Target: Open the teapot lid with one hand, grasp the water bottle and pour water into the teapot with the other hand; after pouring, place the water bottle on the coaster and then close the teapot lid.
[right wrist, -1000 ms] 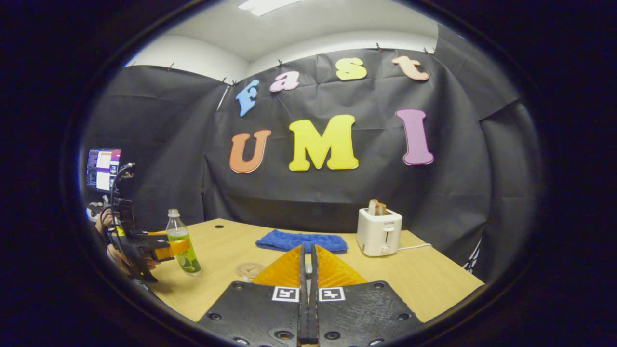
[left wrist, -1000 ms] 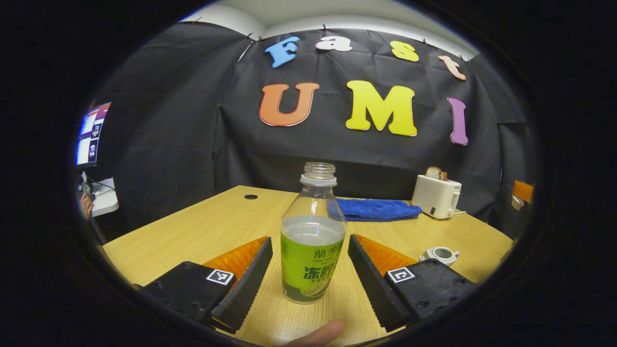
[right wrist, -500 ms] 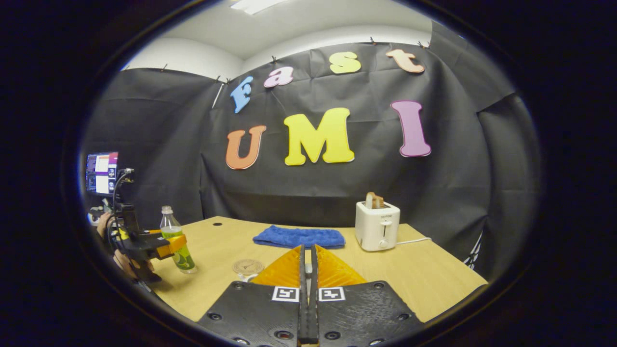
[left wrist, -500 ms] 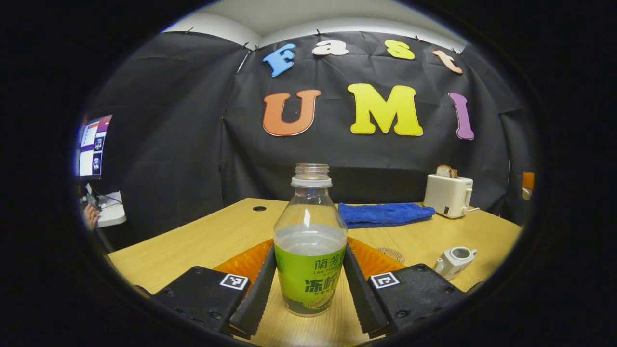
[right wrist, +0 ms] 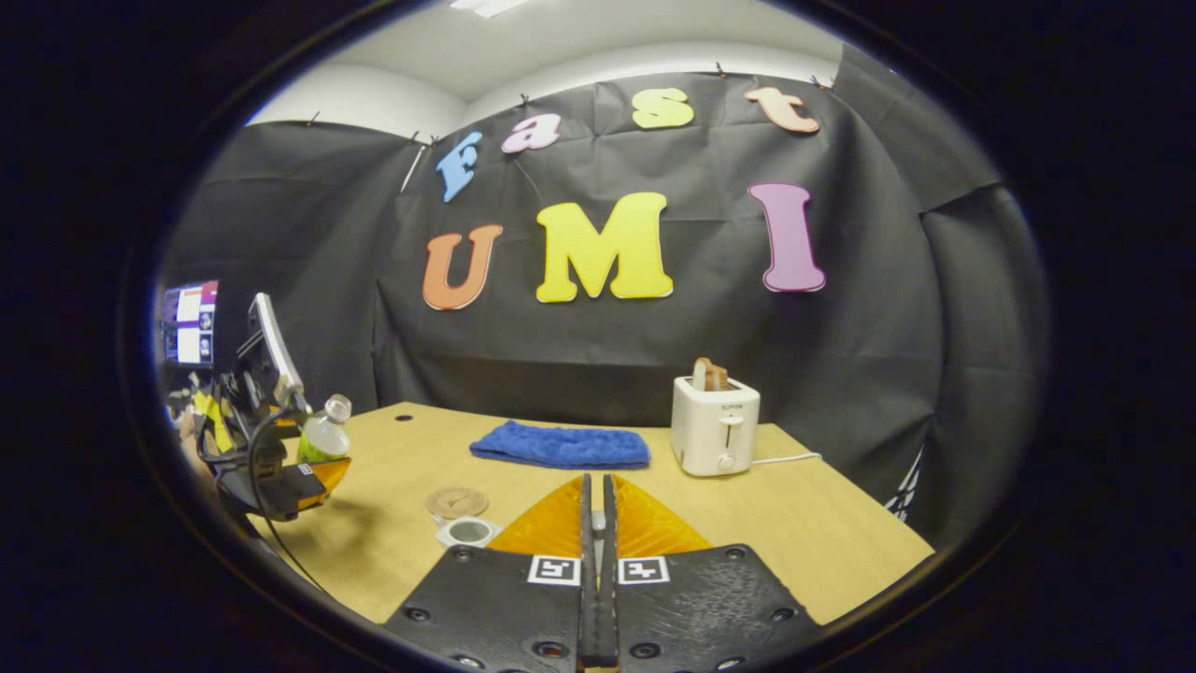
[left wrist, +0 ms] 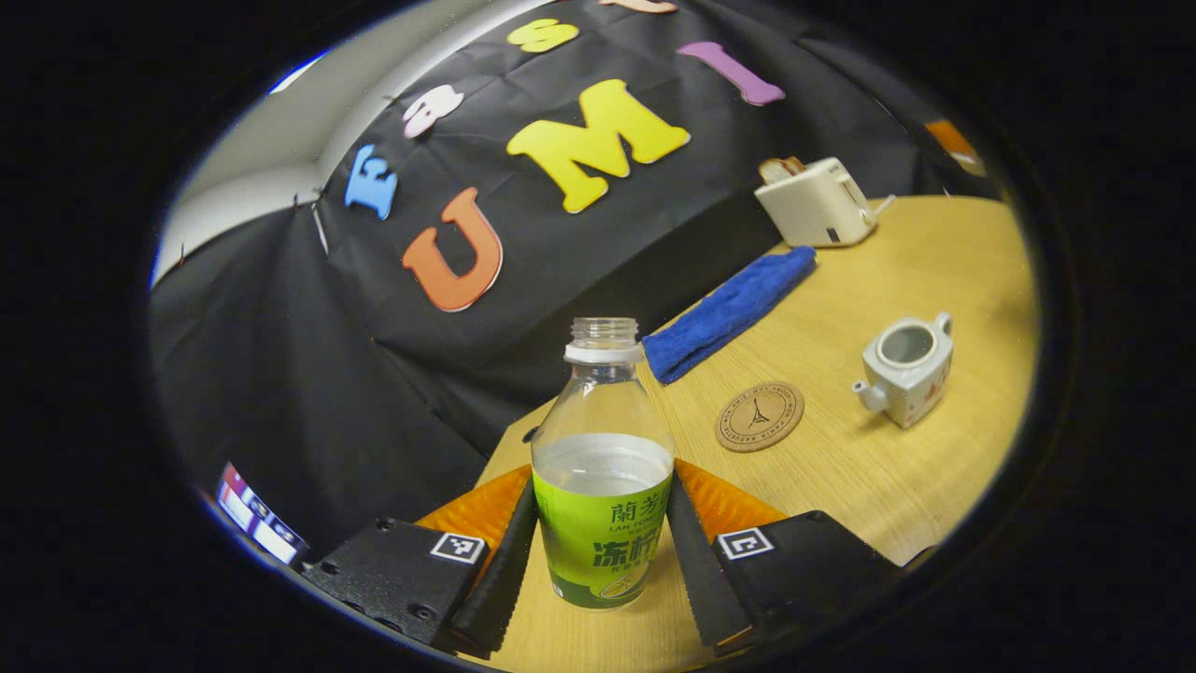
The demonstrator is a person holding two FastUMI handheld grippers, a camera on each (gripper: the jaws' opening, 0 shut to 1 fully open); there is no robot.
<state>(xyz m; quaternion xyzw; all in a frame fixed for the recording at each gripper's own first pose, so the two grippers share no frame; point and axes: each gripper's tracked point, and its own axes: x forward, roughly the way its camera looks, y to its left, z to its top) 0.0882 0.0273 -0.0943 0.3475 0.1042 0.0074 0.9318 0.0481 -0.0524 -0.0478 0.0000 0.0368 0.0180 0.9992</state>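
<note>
A clear water bottle (left wrist: pixel 603 411) with a green label and no cap is clamped between the fingers of my left gripper (left wrist: pixel 603 486). It is part full. In the right gripper view the bottle (right wrist: pixel 327 435) leans to the right above the table's left end, held by the left gripper (right wrist: pixel 304 481). The white teapot (left wrist: pixel 904 369) stands open-topped on the table, right of a round cork coaster (left wrist: pixel 759 416). My right gripper (right wrist: pixel 595 481) hovers just above and right of the teapot (right wrist: pixel 467 531). Its fingers are pressed together, and a pale sliver between them looks like the teapot lid.
A blue folded towel (right wrist: pixel 559 446) and a white toaster (right wrist: pixel 715 425) with bread in it stand along the back of the wooden table (right wrist: pixel 822 542). A monitor (right wrist: pixel 187 322) glows at the far left. The coaster (right wrist: pixel 456 503) lies behind the teapot.
My left gripper closed on the bottle, then lifted it off the table and tilted it to the right. The right gripper stayed shut and hardly moved.
</note>
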